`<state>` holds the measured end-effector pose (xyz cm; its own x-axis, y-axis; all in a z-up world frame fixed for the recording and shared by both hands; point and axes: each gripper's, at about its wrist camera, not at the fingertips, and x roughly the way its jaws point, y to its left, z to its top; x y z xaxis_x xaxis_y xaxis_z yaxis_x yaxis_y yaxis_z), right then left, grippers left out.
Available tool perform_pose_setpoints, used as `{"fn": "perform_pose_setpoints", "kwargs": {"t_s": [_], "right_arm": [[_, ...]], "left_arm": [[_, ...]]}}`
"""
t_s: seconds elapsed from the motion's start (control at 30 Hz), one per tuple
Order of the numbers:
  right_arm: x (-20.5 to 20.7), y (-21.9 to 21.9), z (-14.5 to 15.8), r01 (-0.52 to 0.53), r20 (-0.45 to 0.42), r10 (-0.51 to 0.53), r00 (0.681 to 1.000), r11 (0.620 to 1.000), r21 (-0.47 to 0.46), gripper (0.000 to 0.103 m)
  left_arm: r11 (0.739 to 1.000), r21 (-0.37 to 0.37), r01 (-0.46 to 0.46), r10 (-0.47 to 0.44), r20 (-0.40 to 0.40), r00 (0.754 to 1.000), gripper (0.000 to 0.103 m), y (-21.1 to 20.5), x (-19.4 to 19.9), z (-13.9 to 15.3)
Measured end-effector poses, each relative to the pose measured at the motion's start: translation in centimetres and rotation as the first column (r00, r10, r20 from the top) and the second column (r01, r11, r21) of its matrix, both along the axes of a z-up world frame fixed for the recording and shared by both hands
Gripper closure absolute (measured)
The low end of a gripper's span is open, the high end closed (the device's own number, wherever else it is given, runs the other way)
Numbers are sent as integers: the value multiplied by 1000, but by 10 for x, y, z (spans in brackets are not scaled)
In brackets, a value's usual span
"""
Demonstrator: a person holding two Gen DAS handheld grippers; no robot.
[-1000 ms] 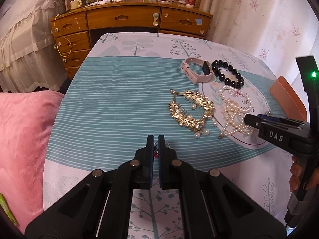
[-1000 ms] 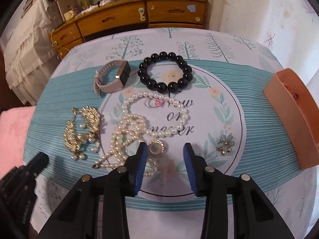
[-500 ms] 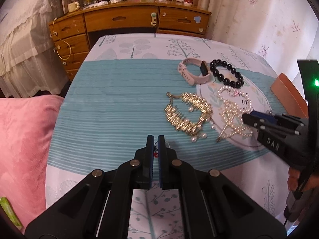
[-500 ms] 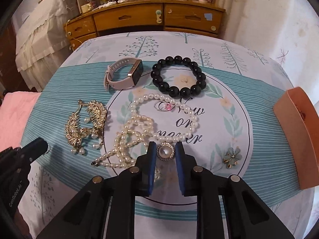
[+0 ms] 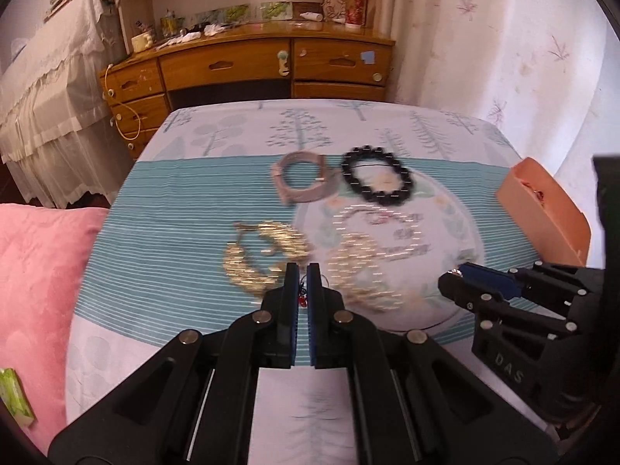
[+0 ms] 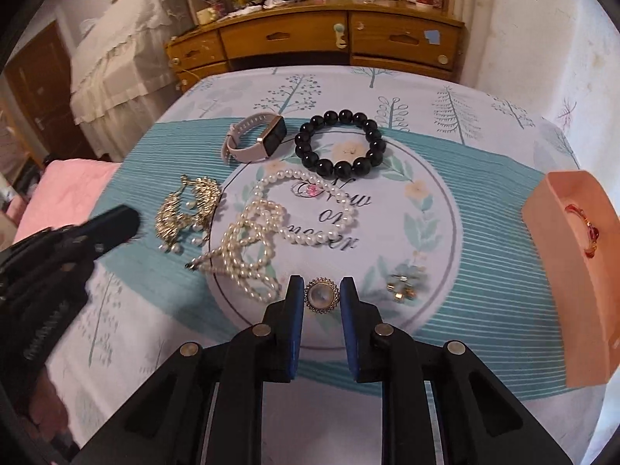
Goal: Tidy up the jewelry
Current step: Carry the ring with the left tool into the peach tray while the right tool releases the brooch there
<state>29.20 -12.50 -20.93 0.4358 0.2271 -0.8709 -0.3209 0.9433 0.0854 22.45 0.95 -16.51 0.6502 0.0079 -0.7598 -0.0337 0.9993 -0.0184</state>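
Observation:
My right gripper (image 6: 321,286) is shut on a round gold brooch (image 6: 321,295) with a pearly centre, just above the cloth's printed circle. A tangled pearl necklace (image 6: 271,228) lies to its left and a small flower brooch (image 6: 403,286) to its right. A gold pearl comb (image 6: 186,209), a beige watch (image 6: 255,141), a black bead bracelet (image 6: 341,149) and a pink-stone ring (image 6: 308,190) lie farther back. My left gripper (image 5: 301,271) is shut on a tiny red-beaded trinket (image 5: 301,299), hovering near the blurred gold comb (image 5: 263,255). An open peach box (image 6: 573,271) at the right holds a red piece (image 6: 585,228).
A wooden dresser (image 6: 310,38) stands behind the table. A pink cushion (image 5: 38,279) lies off the table's left edge, with a green packet (image 5: 15,395) on it. A curtain and wall close off the right side. My right gripper (image 5: 455,277) shows in the left wrist view.
My right gripper's jaws closed around the round brooch and drew back a little with it. My left gripper swept right and forward over the table, still shut; its view is now blurred.

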Motion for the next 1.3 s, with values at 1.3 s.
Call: {"fn": "perform_pose_setpoints", "kwargs": {"t_s": [1.3], "right_arm": [[-5, -327, 87, 45, 178, -37, 983, 998, -39, 48]], "left_arm": [[971, -81, 223, -214, 108, 971, 88, -282, 62, 41]]}}
